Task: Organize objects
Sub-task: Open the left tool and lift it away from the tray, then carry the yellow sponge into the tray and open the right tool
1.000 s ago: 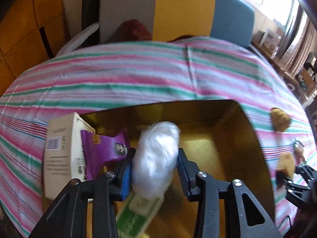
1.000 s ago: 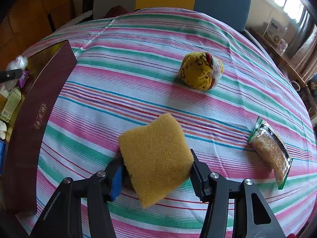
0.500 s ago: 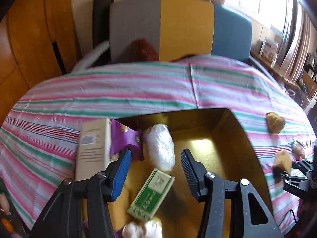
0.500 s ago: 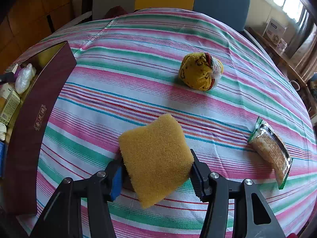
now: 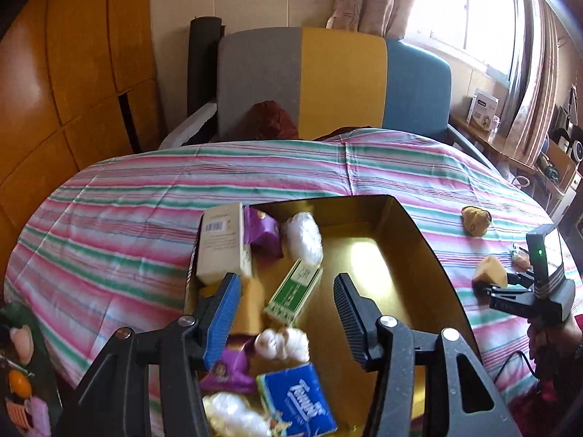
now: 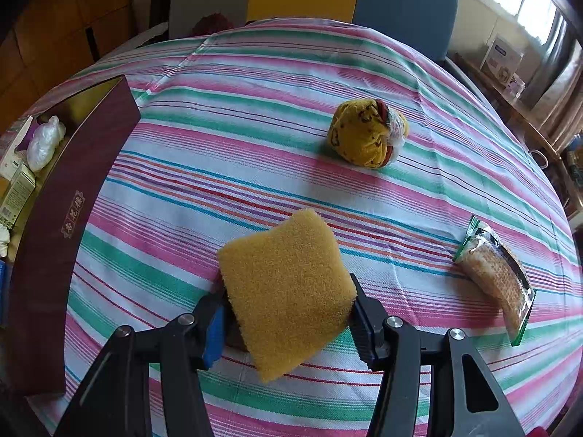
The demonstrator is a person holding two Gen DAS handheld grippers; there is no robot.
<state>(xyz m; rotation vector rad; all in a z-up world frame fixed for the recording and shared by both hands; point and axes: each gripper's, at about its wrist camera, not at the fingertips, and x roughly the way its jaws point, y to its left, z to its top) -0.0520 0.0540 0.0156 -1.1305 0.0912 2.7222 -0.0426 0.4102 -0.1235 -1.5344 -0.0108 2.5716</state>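
My left gripper (image 5: 288,309) is open and empty above a gold-lined box (image 5: 411,240). In the box lie a white plastic bundle (image 5: 303,237), a green carton (image 5: 294,289), a cream box (image 5: 220,244), a purple packet (image 5: 263,235), a blue tissue pack (image 5: 297,398) and other small items. My right gripper (image 6: 288,324) is shut on a yellow sponge (image 6: 286,291) above the striped tablecloth (image 6: 255,127). The box's maroon wall (image 6: 69,218) stands to its left. The right gripper and sponge also show in the left wrist view (image 5: 490,276).
A yellow patterned cloth ball (image 6: 366,133) lies on the cloth ahead of the right gripper. A green-edged snack packet (image 6: 497,273) lies at the right. A grey, yellow and blue chair (image 5: 328,80) stands behind the table. Wooden panels are at the left.
My left gripper let go of the white plastic bundle, which now lies in the box, and has drawn back and up. The right gripper with the sponge has hardly moved.
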